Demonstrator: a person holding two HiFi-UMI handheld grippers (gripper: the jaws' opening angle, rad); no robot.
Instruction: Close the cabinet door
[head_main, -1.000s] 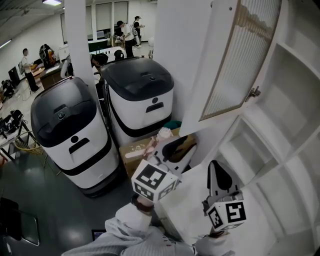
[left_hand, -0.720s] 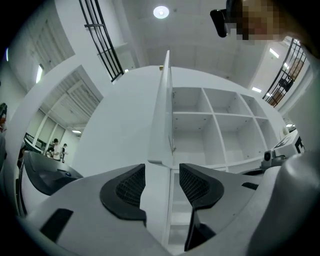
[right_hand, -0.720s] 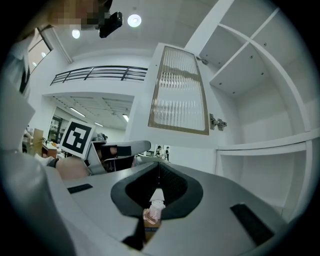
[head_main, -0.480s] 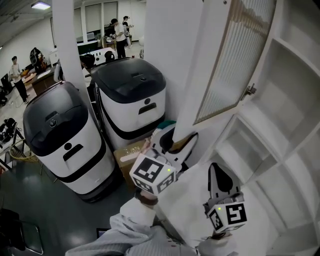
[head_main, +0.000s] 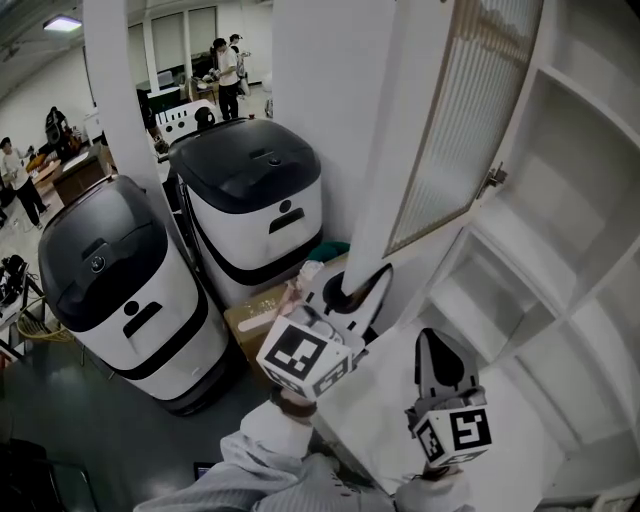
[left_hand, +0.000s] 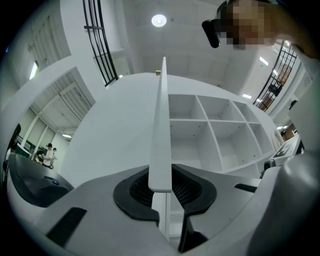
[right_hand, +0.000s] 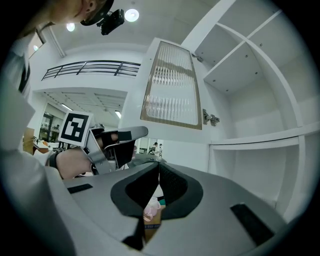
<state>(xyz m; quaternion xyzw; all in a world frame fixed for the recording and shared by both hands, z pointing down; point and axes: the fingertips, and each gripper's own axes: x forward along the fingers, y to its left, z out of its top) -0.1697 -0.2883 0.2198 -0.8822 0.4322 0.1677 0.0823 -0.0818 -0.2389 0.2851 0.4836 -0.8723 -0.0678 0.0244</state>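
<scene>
Fingers (head_main: 338, 292) half hidden by cabinet door (head_main: 455, 120)

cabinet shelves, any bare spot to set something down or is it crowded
Every open cubby is bare, bordered only by white dividers; the shelf right of the cabinet door too. Crowded: floor left, two machines and a box.

Open cabinet door (head_main: 470, 120), swung wide
White frame around a ribbed glass panel with tan trim; it stands out from the white shelved cabinet (head_main: 590, 200), hinged on its right edge, tilted in the head view.
</scene>
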